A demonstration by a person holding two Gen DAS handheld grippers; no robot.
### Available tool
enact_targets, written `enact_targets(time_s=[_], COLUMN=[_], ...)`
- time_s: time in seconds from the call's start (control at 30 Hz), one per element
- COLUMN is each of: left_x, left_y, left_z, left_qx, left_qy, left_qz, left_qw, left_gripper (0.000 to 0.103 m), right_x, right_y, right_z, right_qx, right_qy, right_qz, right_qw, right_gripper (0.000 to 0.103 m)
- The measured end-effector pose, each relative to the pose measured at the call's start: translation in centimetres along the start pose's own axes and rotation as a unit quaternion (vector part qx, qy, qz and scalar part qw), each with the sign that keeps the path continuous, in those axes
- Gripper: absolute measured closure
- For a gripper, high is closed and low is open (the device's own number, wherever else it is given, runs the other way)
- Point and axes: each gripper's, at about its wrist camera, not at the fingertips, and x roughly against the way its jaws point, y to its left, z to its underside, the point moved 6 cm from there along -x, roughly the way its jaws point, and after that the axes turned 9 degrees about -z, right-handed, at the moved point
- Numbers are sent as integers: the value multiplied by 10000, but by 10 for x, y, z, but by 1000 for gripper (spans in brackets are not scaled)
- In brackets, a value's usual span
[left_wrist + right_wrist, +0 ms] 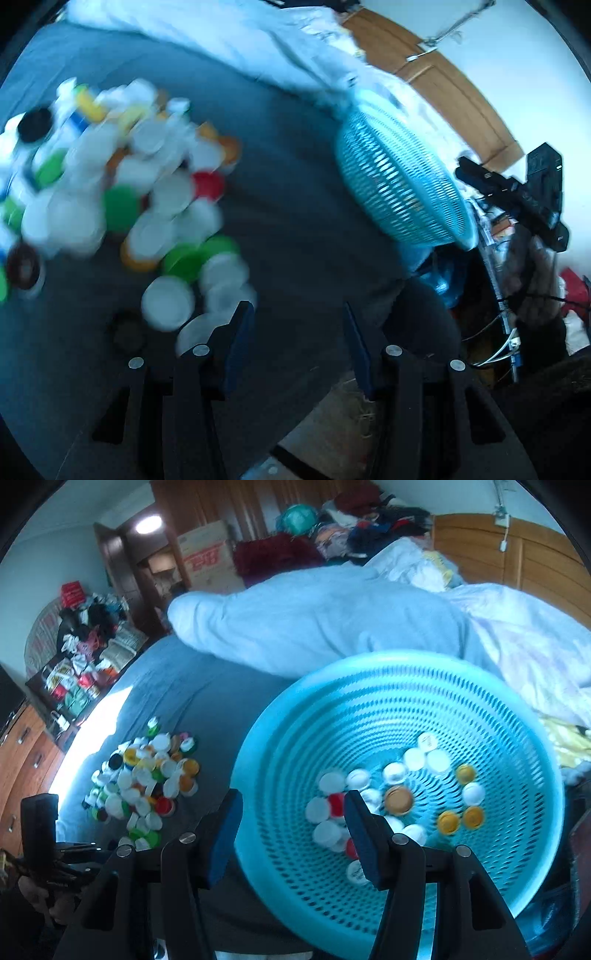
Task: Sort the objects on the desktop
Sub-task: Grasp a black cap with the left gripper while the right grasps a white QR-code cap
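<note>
A heap of plastic bottle caps (147,192), white, green, orange, red and black, lies on the dark grey bed sheet (288,221); the left wrist view of it is blurred. My left gripper (295,310) hangs just right of the heap, open, with only sheet between its blue pads (240,332). In the right wrist view the same heap (144,782) sits to the left of a teal perforated basket (369,672) that holds several caps (399,799). My right gripper (292,797) hovers over the basket's near left rim, open and holding nothing.
A white duvet (314,627) is bunched up behind the basket and the heap. Wooden wardrobe doors (517,554) stand at the back right, and a cluttered shelf (81,657) and a cardboard box (207,554) at the back left. The bed's edge and floor (332,424) show below my left gripper.
</note>
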Motion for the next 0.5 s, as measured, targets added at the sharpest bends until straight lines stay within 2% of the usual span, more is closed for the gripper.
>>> enact_targets(time_s=[0.13,0.2,0.27,0.37,0.5], left_x=[-21,-29,-26,-15,12], left_y=[0,5,11,38,74], left_z=[-8,-14,-12,-12,-5], left_qx=[-176,-312,-249,50,630], left_qy=[-70,-148,-243,-406,-636], left_qz=[-260,-623,-632,-978,-882], left_qw=[9995,9975,9974,9944,9921], left_gripper=[60,60,60,60,60], right_x=[-9,-8,-8,-10,-19], right_y=[19,23,24,23,33], right_z=[6,9,10,12,14], right_qx=[193,236,231,229,274], right_qy=[134,154,172,231,335], right_qz=[-91,-80,-60,-28,-120], right_qw=[9997,9996,9996,9995,9990], right_gripper=[41,39,36,35,35])
